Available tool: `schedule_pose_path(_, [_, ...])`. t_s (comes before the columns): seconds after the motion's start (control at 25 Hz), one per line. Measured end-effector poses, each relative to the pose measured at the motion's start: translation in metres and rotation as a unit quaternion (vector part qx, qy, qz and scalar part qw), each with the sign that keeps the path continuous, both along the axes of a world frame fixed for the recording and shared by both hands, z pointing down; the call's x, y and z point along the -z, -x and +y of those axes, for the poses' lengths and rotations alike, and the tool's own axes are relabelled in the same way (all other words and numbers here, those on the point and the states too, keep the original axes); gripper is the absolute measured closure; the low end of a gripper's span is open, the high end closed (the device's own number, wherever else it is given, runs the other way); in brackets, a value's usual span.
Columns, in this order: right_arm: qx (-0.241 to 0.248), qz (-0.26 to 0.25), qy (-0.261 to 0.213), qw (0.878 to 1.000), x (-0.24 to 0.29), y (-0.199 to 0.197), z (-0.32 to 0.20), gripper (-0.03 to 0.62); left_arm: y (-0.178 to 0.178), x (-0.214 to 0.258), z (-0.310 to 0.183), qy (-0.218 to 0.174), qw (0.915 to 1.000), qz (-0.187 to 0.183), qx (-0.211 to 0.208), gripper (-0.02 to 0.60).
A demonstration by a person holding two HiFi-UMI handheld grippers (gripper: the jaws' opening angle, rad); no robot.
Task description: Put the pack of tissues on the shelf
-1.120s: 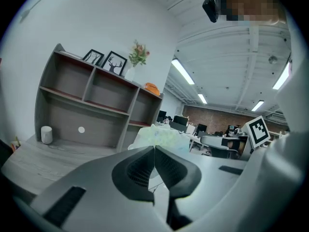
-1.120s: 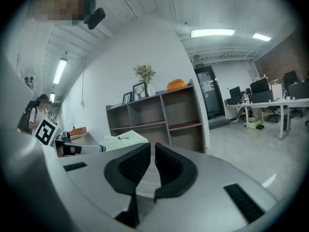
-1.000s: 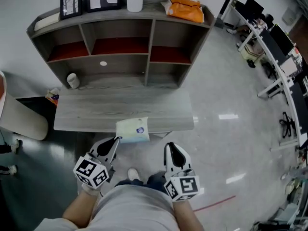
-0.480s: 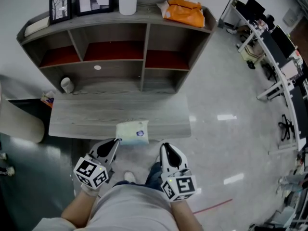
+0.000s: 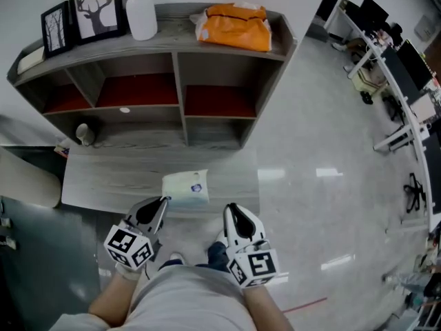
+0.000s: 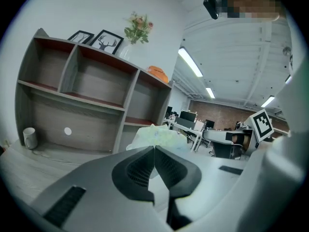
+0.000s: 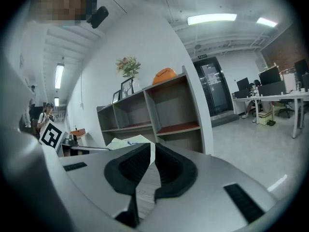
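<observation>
The pale green pack of tissues (image 5: 185, 187) lies on the grey desk (image 5: 117, 171), near its front edge. Behind the desk stands the grey shelf (image 5: 172, 41) with red-floored compartments. My left gripper (image 5: 162, 201) hovers just in front of the pack's left corner, jaws pressed together with nothing between them. My right gripper (image 5: 229, 209) hangs off the desk's front edge to the right of the pack, also shut and empty. The left gripper view shows the pack (image 6: 157, 133) just beyond the left gripper (image 6: 154, 149). In the right gripper view the pack (image 7: 126, 141) sits left of the right gripper (image 7: 153, 146).
On the shelf top stand picture frames (image 5: 96, 12), a white vase (image 5: 141, 16) and an orange bag (image 5: 231, 26). A small white cup (image 5: 84, 134) sits in the lower left bay. A white chair (image 5: 24, 185) stands left; office desks (image 5: 396, 67) line the far right.
The head view has shifted, so shelf and desk now sit further left and lower in frame. Both grippers stay shut near the desk's front edge; the pack has not moved on the desk.
</observation>
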State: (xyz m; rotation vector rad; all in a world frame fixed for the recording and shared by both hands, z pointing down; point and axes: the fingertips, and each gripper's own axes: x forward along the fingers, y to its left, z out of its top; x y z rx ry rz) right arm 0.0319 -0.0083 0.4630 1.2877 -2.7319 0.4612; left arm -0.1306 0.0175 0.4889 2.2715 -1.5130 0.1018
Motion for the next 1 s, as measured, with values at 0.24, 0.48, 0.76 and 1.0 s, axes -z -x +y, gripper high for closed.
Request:
schedule_pose_path(0.24, [0.015, -0.009, -0.005, 1.0, 0.006, -0.042, -0.051, 0.554, -0.036, 0.006, -0.058, -0.009, 0.9996, -0.013, 0.024, 0.563])
schedule_pose_path(0.48, [0.019, -0.019, -0.01, 1.0, 0.009, -0.084, -0.092, 0.554, -0.064, 0.016, -0.113, -0.023, 0.9979, -0.028, 0.054, 0.563])
schedule_pose_path(0.76, [0.009, -0.027, -0.006, 1.0, 0.011, -0.116, -0.119, 0.554, -0.088, 0.036, -0.163, -0.044, 0.9961, -0.045, 0.063, 0.563])
schedule_pose_path(1.0, [-0.021, -0.021, -0.01, 1.0, 0.017, -0.124, -0.129, 0.554, -0.087, 0.057, -0.201, -0.061, 0.9959, -0.045, 0.05, 0.563])
